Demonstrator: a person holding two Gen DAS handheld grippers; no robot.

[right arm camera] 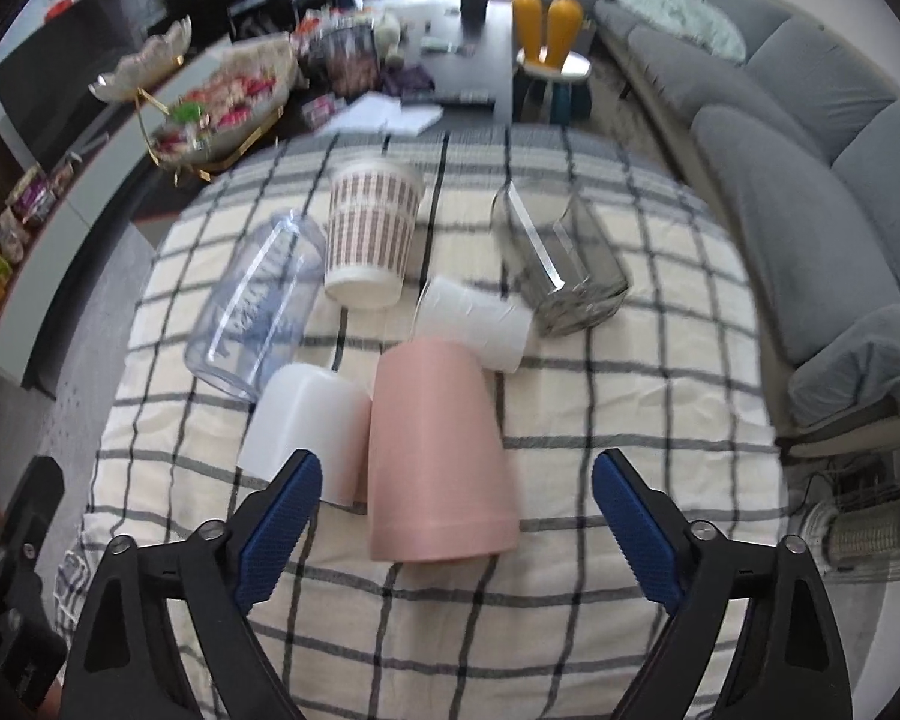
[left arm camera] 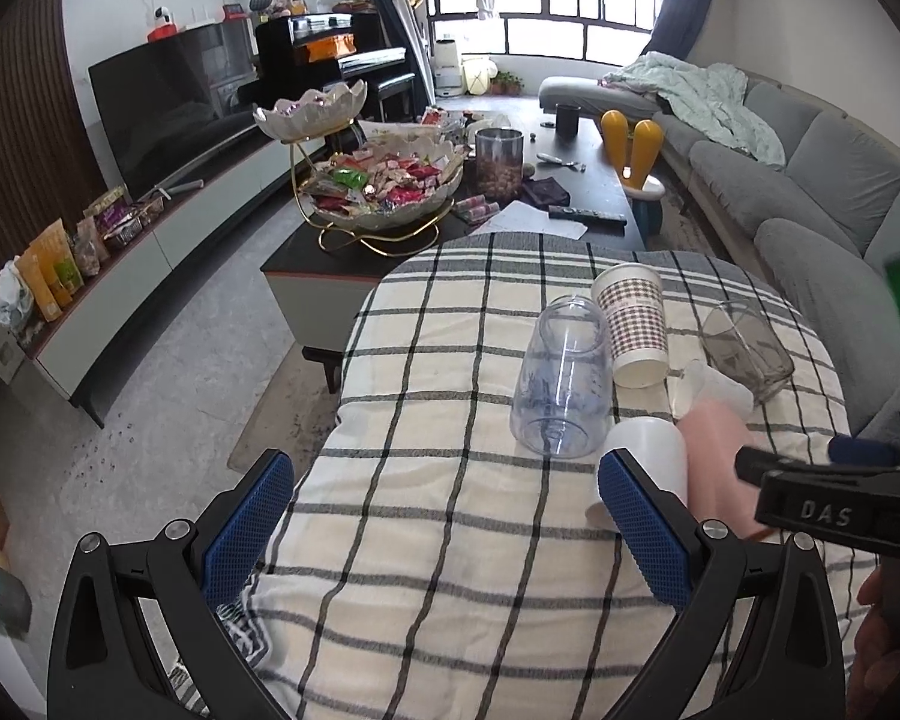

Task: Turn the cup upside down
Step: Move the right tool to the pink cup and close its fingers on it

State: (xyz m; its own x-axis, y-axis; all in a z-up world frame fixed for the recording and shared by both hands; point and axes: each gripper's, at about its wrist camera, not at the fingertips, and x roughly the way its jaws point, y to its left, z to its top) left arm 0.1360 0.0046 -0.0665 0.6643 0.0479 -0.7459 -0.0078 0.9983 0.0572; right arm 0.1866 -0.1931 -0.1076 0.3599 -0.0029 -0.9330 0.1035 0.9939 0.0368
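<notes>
From your left wrist view, your left tongs (left arm camera: 444, 531) hang spread wide over the checked cloth (left arm camera: 426, 570) on the tabletop, holding nothing; the white plastic cup (left arm camera: 651, 456) sits just past your right-hand pad, and the clear plastic tumbler (left arm camera: 561, 381) stands mouth-down beyond it. The right tongs' black body pokes in from the right edge, in front of the pink cup (left arm camera: 717, 438). Now your right wrist view: your right tongs (right arm camera: 457, 525) are apart too, empty, with the pink cup (right arm camera: 438, 450) lined up between the pads, already resting on its rim with its closed base up and touching the white plastic cup (right arm camera: 303, 432) on its left. Behind sit the patterned paper cup (right arm camera: 372, 234), a small white cup (right arm camera: 480, 324) on its side and a square glass (right arm camera: 561, 258) tipped over. Watch it: everything is packed tight, so I reckon closing in from here could shove the white neighbour or catch two cups at once. The cloth is wrinkled and soft, so a cup set down on it could well wobble and topple.
</notes>
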